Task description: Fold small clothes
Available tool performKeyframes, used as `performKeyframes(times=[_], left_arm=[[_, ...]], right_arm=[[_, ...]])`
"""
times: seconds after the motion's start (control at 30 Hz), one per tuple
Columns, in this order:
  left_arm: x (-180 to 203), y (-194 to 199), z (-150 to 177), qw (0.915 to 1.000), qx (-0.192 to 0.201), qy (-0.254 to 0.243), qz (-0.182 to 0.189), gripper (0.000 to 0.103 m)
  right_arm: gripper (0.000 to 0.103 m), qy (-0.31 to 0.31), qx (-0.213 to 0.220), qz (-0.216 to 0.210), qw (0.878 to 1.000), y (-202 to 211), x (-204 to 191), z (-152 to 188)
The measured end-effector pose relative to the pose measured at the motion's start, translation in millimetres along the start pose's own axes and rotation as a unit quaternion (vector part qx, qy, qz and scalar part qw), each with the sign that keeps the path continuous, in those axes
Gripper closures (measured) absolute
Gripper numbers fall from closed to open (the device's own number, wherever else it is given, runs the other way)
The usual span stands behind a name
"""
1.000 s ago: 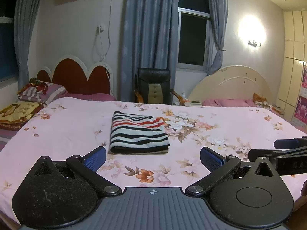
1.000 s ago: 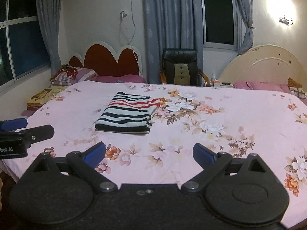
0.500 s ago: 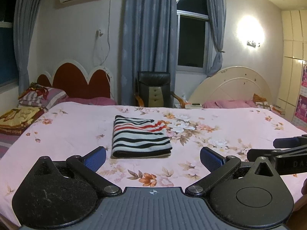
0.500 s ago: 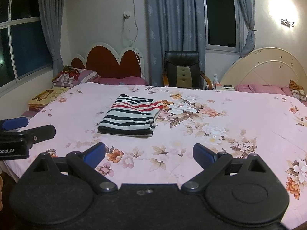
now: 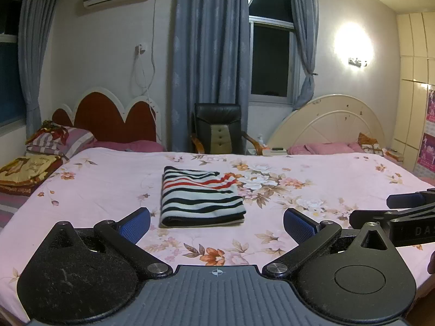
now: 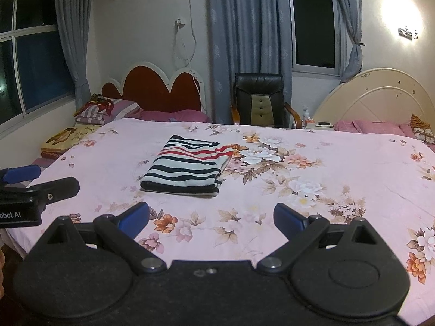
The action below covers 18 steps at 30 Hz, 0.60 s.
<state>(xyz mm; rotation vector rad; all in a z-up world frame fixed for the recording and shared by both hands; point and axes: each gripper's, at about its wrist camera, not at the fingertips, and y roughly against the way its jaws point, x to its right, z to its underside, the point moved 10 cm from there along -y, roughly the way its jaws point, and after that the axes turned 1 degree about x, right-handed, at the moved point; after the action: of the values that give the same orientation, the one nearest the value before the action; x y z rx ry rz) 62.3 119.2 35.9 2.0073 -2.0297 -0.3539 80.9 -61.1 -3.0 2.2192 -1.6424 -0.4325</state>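
A striped garment in black, white and red lies folded into a neat rectangle on the pink floral bedspread; the right wrist view shows the garment a little left of centre. My left gripper is open and empty, held back over the near edge of the bed, short of the garment. My right gripper is open too, with nothing between its blue pads, and sits to the right of the left one. Each gripper shows at the edge of the other's view.
Folded blankets and pillows are stacked at the bed's left side by a red headboard. A black chair stands behind the bed. A cream headboard with pink pillows is at the far right.
Both grippers have drawn back and tilted up, so the folded garment sits lower and farther off in both views. Both stay open; the garment has not moved.
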Motion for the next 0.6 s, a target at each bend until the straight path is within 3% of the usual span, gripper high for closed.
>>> performKeyframes(times=[0.6], left_arm=[[-1.7,-1.9,0.7,1.0000,0.000,-0.002,0.002,0.000]], right_arm=[[0.006,0.000,0.000,0.001,1.000,0.5,2.1,1.4]])
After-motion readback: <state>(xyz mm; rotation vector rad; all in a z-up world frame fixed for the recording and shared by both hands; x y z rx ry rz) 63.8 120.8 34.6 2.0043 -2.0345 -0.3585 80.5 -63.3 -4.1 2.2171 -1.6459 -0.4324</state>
